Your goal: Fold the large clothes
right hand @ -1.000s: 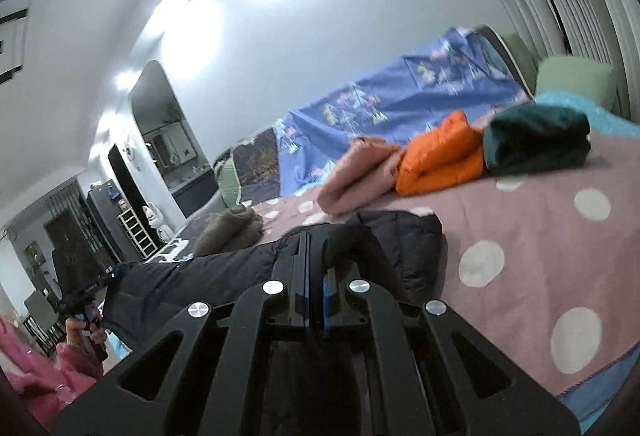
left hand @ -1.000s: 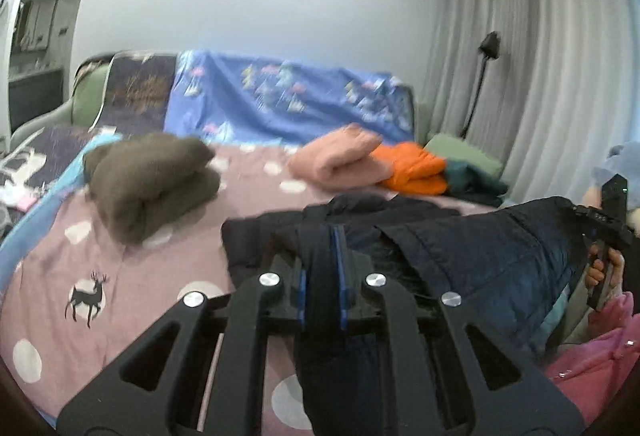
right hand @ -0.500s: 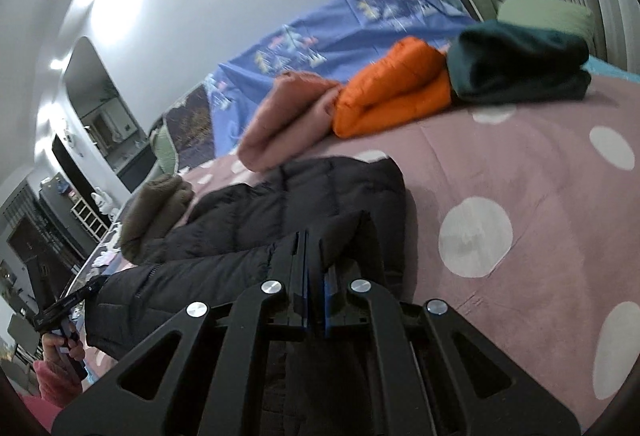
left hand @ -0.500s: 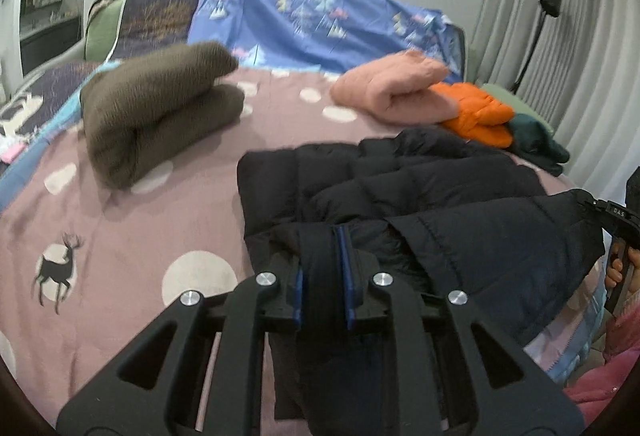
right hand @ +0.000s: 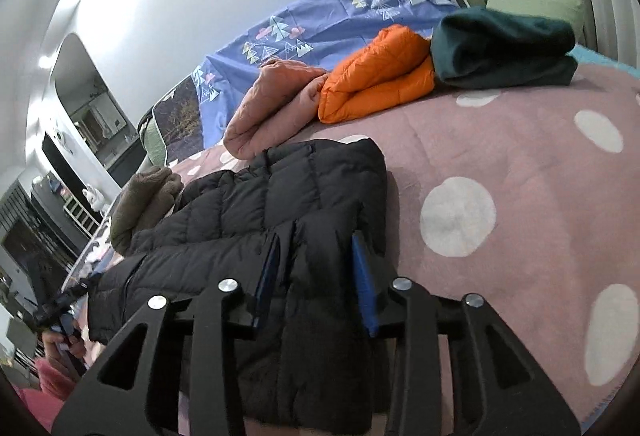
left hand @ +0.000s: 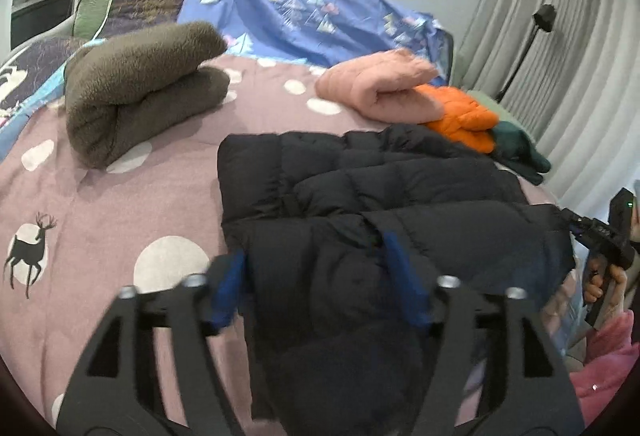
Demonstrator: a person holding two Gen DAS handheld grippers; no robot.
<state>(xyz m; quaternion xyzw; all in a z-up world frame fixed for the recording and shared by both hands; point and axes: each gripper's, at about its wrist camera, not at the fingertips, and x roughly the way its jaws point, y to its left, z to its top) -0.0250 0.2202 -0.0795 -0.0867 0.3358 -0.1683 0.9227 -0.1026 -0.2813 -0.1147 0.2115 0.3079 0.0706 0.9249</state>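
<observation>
A black puffer jacket (left hand: 360, 191) lies on the pink dotted bedspread (left hand: 160, 171), its near part doubled back over the rest. My left gripper (left hand: 316, 280) is open, its blue-padded fingers spread on either side of the jacket's near left corner. The jacket (right hand: 280, 203) shows in the right wrist view too. My right gripper (right hand: 316, 276) is open, with its fingers astride the jacket's near right corner. The right gripper (left hand: 580, 226) also shows at the right edge of the left wrist view.
Folded clothes lie on the bed: a brown fleece (left hand: 136, 87) at the back left, a pink jacket (left hand: 380, 87), an orange jacket (left hand: 460, 115) and a dark green garment (right hand: 504, 47) at the back right. A blue patterned sheet (left hand: 304, 15) covers the headboard. Curtains (left hand: 560, 35) hang at the right.
Both grippers were shut on the jacket's near edge and carried it down and forward over the bed. Now both have opened and the jacket lies folded on the bedspread.
</observation>
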